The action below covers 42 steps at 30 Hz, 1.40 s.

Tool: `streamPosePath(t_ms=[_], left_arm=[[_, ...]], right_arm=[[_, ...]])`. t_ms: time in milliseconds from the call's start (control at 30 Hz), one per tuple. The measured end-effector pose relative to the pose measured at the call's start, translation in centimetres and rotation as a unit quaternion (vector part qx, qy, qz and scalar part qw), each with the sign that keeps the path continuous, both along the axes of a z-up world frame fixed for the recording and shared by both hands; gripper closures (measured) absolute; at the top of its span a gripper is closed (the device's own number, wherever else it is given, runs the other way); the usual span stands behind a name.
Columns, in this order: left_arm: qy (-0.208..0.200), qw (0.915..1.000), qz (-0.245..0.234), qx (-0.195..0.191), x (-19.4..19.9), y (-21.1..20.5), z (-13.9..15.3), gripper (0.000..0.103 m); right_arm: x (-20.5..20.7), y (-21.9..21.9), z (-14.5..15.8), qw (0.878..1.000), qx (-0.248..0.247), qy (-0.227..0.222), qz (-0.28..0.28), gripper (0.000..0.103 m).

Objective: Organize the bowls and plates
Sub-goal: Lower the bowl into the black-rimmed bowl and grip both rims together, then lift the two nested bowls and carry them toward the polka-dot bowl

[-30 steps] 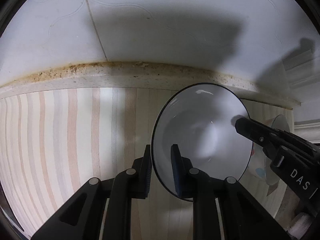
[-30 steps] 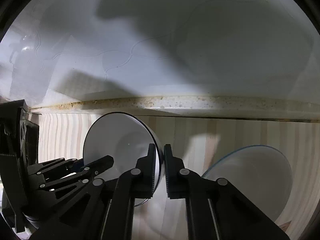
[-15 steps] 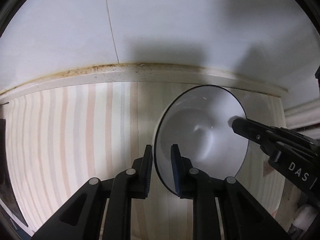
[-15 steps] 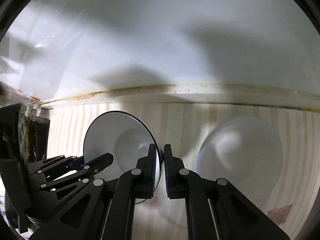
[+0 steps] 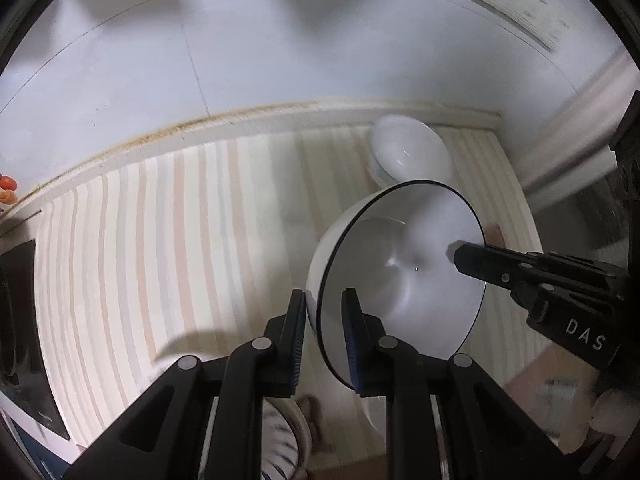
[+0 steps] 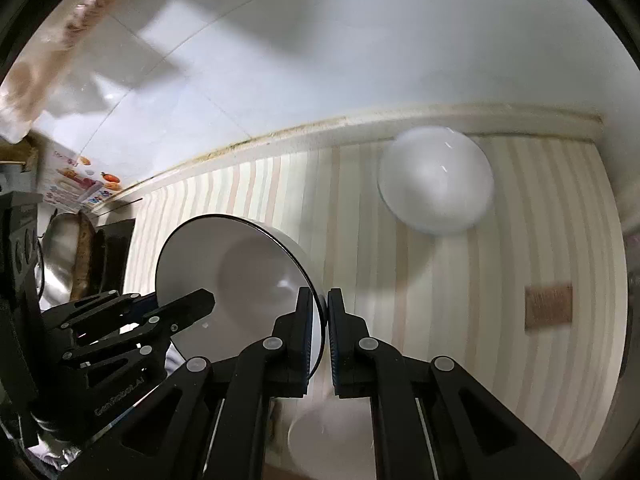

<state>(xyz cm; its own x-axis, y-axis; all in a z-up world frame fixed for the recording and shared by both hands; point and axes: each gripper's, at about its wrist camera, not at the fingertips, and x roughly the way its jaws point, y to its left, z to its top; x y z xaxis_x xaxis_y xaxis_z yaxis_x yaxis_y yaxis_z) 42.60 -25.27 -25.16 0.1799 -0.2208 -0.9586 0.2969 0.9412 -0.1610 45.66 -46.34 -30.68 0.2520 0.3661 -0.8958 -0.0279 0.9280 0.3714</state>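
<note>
White with a thin dark rim, the bowl (image 5: 404, 276) hangs in the air over the striped countertop (image 5: 160, 240), held between both grippers at once. Off to the far left of the left wrist view sits a black cooktop (image 5: 16, 320) at the counter's edge. Moving right, the left gripper (image 5: 322, 336) has its two fingers clamped on the bowl's near rim, one finger outside the wall and one inside. The bowl is tipped so its opening faces sideways. Beyond it, near the back wall (image 5: 280, 40), a second white bowl (image 5: 408, 152) rests on the counter, well apart from the held one. On the bowl's right side the other tool reaches in and pinches the opposite rim.

From the right wrist view, the left tool shows at the left with a metal pot (image 6: 60, 252) behind it; the right gripper (image 6: 324, 332) is closed tight on the bowl's rim (image 6: 240, 280). Further right lies the far bowl (image 6: 436, 180), then a small brown patch (image 6: 548, 308) on the counter.
</note>
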Motion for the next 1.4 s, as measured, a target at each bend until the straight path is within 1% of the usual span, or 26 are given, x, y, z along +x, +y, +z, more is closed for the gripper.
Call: streamPosePath(t_ms=[67,133,267,433,567,733,900,1067,1133,1267,1400], left_arm=[[0.005,0.9999,-0.010,-0.002,-1.4,-0.6,0.1,0.087],[0.010,0.9997,-0.022,-0.001,-2.9,-1.0,-0.2,0.087],[0.032,0.9986,-0.041,0.003,-5.3,-1.8,-1.6,0.087],[0.063,0.9959,-0.064,0.015,-7.0,-3.0,-4.2,0.087],[0.076,0.9932,-0.081,0.035,-7.9,-4.1,-5.6,0.087],[0.091,0.9895,-0.098,0.053,-8.4,-5.1,-7.4,0.087],[0.097,0.9868,-0.108,0.072,-8.2,-5.6,-8.1,0.087],[0.096,0.9848,-0.115,0.088,-8.1,-6.1,-8.7,0.087],[0.090,0.9843,-0.117,0.096,-8.1,-6.2,-8.8,0.087],[0.092,0.9837,-0.120,0.098,-8.0,-6.3,-9.0,0.087],[0.082,0.9845,-0.118,0.100,-7.8,-6.2,-8.2,0.087]], right_arm=[[-2.4,-1.3,1.0,1.000,0.005,0.001,-0.010,0.094],[-4.6,-1.9,1.3,1.000,0.007,0.006,-0.016,0.094],[-8.5,-2.9,0.6,0.999,0.002,0.021,-0.025,0.094],[-12.3,-3.8,-2.0,0.998,0.003,0.058,-0.035,0.094],[-13.7,-4.2,-4.4,0.996,0.003,0.081,-0.045,0.094],[-14.1,-4.7,-5.9,0.994,0.000,0.098,-0.049,0.094],[-14.0,-4.9,-7.2,0.992,0.001,0.121,-0.048,0.094],[-13.4,-5.1,-8.0,0.990,0.003,0.134,-0.050,0.094],[-13.2,-5.1,-8.3,0.989,0.002,0.139,-0.050,0.094],[-12.6,-5.2,-8.9,0.988,-0.004,0.148,-0.047,0.092],[-12.2,-5.2,-9.1,0.987,0.002,0.156,-0.041,0.091]])
